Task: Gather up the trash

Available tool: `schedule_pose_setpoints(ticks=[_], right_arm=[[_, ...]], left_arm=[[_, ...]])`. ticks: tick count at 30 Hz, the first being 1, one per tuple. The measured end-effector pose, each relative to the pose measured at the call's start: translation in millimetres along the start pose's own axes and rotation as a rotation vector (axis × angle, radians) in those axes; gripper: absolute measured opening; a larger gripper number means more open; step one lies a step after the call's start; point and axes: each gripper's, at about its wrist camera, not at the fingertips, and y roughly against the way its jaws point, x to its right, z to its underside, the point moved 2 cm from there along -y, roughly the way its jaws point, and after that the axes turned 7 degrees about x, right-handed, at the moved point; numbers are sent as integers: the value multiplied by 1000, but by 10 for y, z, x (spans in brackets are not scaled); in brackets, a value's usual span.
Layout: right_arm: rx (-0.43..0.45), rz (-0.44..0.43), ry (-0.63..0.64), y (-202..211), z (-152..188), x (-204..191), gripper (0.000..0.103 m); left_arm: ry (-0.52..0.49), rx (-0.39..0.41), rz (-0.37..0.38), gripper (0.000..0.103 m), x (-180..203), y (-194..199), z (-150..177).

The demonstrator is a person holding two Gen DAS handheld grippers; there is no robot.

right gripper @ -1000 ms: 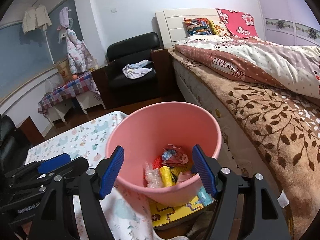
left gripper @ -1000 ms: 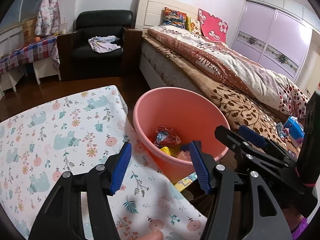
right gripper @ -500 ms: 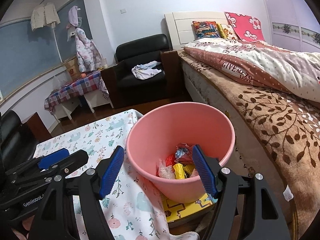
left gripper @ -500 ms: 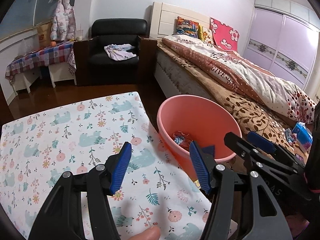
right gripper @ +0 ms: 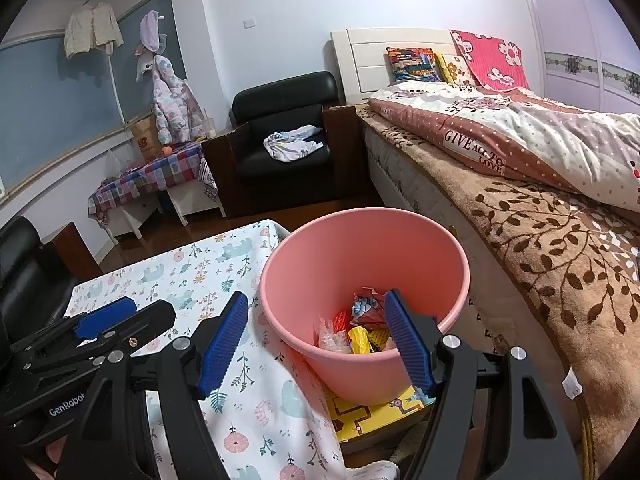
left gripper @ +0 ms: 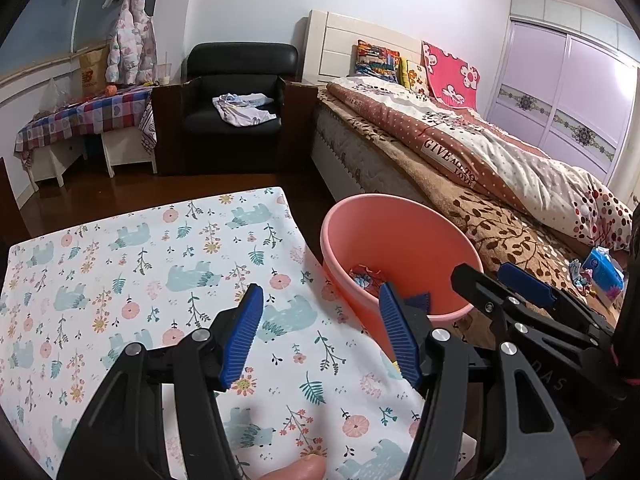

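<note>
Wrappers point(left gripper: 366, 280) lay in the pink bucket point(left gripper: 404, 216) beside the printed tablecloth point(left gripper: 120, 260); the left gripper point(left gripper: 320, 336) gaped wide, empty. Right view: the right gripper point(right gripper: 314, 338) stood equally wide and empty; the crinkly wrappers point(right gripper: 360, 330) looked light, soft, best pinched by a loose edge.

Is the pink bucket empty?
No, the pink bucket has wrappers lying at its bottom, red, yellow and clear ones.
</note>
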Motion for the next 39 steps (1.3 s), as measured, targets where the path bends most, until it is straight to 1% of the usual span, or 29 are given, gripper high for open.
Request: schedule_pose_setpoints(ticks=[6, 13, 20, 30, 39], right_arm=[[11, 4, -3, 36, -29, 6, 70], [31, 17, -15, 128, -75, 12, 70], [43, 15, -13, 167, -72, -26, 70], [48, 1, 12, 209, -23, -170, 70], [49, 0, 17, 228, -1, -220, 70]], left_arm=[[-7, 4, -13, 60, -15, 25, 15], [-13, 19, -45, 60, -42, 57, 10], [1, 39, -90, 56, -112, 113, -13], [7, 48, -110, 55, -156, 185, -13], [8, 58, -118, 52, -199, 253, -19]])
